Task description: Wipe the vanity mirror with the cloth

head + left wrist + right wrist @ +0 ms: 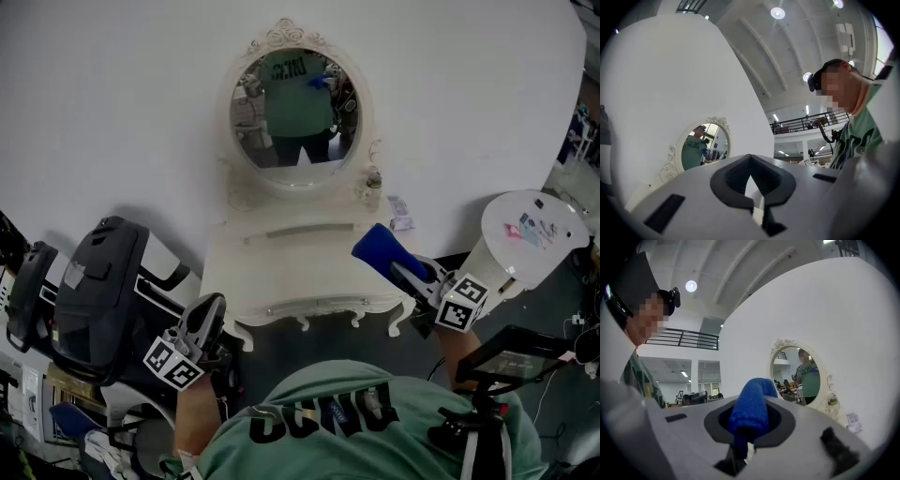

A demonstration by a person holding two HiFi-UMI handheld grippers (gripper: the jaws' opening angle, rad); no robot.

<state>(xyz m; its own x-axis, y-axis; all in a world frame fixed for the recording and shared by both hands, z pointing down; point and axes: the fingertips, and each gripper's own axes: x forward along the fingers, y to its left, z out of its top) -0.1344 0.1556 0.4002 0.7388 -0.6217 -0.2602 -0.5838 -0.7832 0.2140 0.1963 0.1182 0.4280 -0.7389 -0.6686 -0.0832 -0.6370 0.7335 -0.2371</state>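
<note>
Confirm right tongs (409,274) clamped on blue cloth (378,248), left tongs (208,317) pressed together, empty. Locate vanity mirror (293,112) ahead of and above right tongs, well apart. Raise cloth to glass, press flat, sweep overlapping passes. Avoid small bottle (373,184) beside frame.

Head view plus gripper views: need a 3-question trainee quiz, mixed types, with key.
1. Multiple choice: the blue cloth is held by A) the left gripper, B) the right gripper, C) nothing, it lies on the vanity top.
2. True or false: the blue cloth is touching the mirror.
3. Fill in: between the left gripper's jaws there is ____.

Key
1. B. The right gripper is shut on the blue cloth.
2. False. The cloth is over the vanity top's right side, apart from the mirror.
3. Nothing. The jaws are together and empty, off the vanity's left front corner.
</note>
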